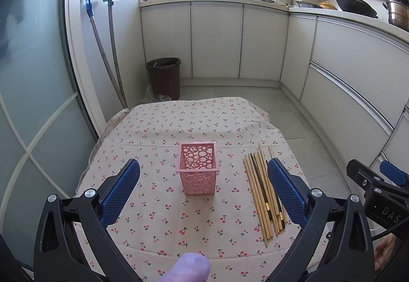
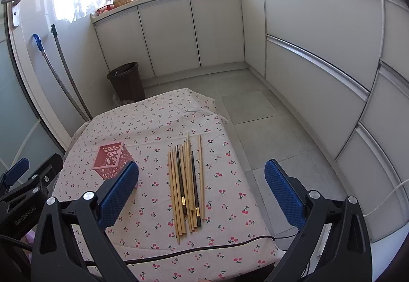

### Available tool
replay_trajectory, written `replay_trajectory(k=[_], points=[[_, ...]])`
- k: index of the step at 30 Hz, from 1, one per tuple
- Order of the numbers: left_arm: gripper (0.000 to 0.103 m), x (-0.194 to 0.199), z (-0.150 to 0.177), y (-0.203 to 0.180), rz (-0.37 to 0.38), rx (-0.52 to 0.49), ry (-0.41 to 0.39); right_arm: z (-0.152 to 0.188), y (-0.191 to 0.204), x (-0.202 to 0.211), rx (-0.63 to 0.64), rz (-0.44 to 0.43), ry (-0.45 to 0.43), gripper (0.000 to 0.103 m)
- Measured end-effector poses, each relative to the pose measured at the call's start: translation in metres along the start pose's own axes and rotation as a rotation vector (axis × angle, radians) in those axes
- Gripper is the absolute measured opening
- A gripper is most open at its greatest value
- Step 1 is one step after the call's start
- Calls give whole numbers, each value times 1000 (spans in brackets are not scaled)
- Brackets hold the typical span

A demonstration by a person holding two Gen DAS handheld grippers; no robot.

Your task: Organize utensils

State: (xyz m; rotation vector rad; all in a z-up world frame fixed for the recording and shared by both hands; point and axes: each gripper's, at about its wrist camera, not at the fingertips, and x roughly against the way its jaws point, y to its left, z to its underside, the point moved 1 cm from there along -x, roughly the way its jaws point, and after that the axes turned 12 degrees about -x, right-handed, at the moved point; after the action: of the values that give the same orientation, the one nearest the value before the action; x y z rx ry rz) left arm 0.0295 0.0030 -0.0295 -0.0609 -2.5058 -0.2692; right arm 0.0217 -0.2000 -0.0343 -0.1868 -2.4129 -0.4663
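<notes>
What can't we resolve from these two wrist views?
- Pink basket interior: left view, perforated walls hide its floor; right view, the right tongs' left finger covers a corner.
- Chopsticks count: overlapping in the pile.
- Left tongs: right finger covers some chopsticks.

Room to move, few obstacles

You've got open cloth all round the pink basket (image 1: 199,169), w/ a bare strip between it & the chopsticks (image 1: 263,192). Right of the sticks the table edge (image 2: 245,167) is near. A black cable (image 2: 194,251) crosses the near edge. Both grippers spread wide, left gripper (image 1: 203,187) & right gripper (image 2: 202,187), above the cloth.
</notes>
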Motion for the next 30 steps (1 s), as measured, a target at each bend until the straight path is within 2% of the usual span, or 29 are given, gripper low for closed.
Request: replay_trajectory(k=[3,7,9,12,15,17,18,19,22,23,25,28,30], points=[[96,-21,5,3,58,24,102,-5,-6,1,-43,-8,-1,96],[96,-77,37,-8,275,95,380,-26,-17,3,-140,-80,25,96],[95,-96,52,-30,310,53,465,-42,-20,6,-188,-131,36,96],[93,-110,57,-66,281,-69,480,-72,-23,2,-260,-241,85,96],[93,-126,48,-84,286,-60,486,-93,-32,-26,-374,-424,244,96],[91,-146,39,-92,282,-34,517,-94,-43,-51,-460,-530,345,96],[86,-158,34,-96,282,-25,535,-90,-49,-61,-490,-551,369,96],[76,-171,29,-100,287,-15,553,-84,-58,-73,-513,-544,384,96],[58,-207,18,-107,334,58,619,-69,-85,-101,-616,-442,472,96],[54,-220,14,-106,366,102,654,-70,-92,-104,-649,-459,480,96],[42,-237,8,-106,384,135,697,-75,-99,-103,-680,-483,462,96],[29,-254,-4,-100,311,84,716,-82,-108,-99,-674,-445,432,96],[24,-263,-10,-97,266,50,724,-83,-112,-99,-685,-427,437,96]])
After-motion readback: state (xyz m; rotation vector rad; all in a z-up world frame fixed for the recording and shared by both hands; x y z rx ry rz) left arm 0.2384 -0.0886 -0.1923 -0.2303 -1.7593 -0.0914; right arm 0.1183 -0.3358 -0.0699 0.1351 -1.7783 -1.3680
